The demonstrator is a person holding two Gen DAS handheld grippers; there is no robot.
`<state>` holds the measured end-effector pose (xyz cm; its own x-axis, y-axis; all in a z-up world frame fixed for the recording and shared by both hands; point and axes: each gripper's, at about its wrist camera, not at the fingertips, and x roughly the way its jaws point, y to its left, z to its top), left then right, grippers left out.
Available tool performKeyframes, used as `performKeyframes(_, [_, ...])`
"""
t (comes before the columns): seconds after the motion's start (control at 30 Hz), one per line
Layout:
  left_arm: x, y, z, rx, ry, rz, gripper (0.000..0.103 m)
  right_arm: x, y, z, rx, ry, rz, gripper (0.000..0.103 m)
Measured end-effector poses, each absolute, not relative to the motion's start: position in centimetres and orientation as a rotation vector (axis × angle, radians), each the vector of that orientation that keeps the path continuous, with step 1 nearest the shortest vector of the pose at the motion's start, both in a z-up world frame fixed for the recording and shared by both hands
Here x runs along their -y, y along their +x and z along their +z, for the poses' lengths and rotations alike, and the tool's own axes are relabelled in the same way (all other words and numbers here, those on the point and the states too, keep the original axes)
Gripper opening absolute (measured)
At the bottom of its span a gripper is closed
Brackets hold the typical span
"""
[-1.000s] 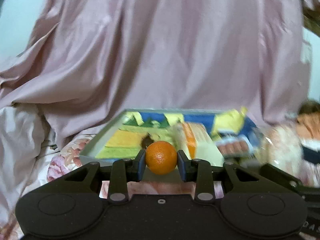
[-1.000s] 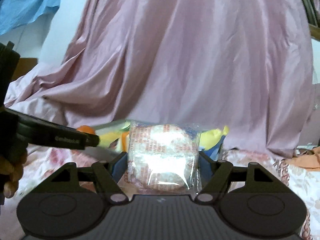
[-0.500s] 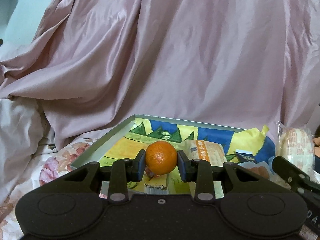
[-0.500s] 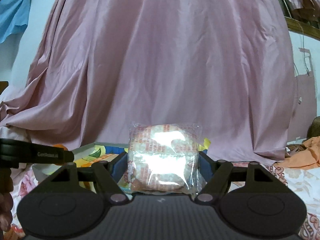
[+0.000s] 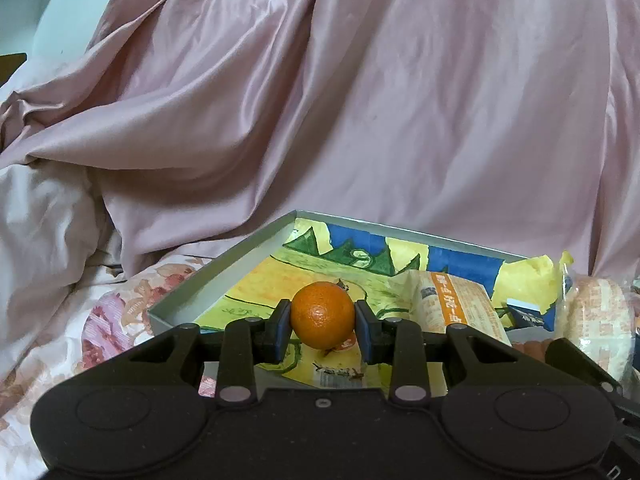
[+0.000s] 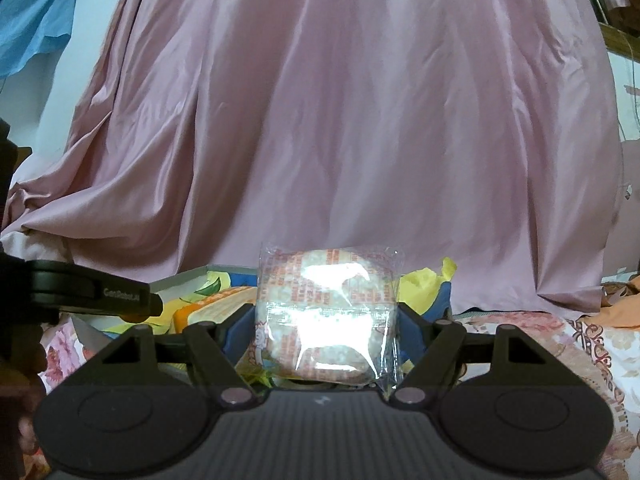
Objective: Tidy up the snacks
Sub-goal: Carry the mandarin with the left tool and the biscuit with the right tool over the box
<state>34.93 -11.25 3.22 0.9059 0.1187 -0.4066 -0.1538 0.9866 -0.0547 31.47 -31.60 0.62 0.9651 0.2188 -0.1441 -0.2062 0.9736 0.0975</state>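
My left gripper [image 5: 322, 322] is shut on a small orange [image 5: 322, 320] and holds it just over the near left part of a shallow grey box [image 5: 224, 272] lined with a yellow, green and blue picture. A wrapped snack with an orange stripe [image 5: 456, 306] lies in the box to the right. My right gripper [image 6: 326, 330] is shut on a clear-wrapped round pastry [image 6: 326, 316], held above the box's right side; the pastry also shows in the left wrist view [image 5: 596, 320]. The left gripper's body [image 6: 92, 292] shows in the right wrist view.
A pink satin sheet [image 5: 360, 100] hangs behind the box. The box sits on a floral bedcover [image 5: 108, 320]. A yellow wrapper [image 6: 428, 284] sticks up at the box's far right. Orange cloth [image 6: 624, 304] lies at the right. Blue fabric [image 6: 32, 20] hangs top left.
Both grippers keep their loads. The left gripper has moved forward over the box, which now looms larger. The right gripper has stayed over the box's right side.
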Motion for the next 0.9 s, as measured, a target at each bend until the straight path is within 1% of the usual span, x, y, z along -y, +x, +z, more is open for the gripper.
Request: performKeyframes(0.9, [12.4,35.4,2.3,-0.459,-0.090,0.111,0.036,31.6,32.1,0.6,-0.197,0.095,0.225,0.078])
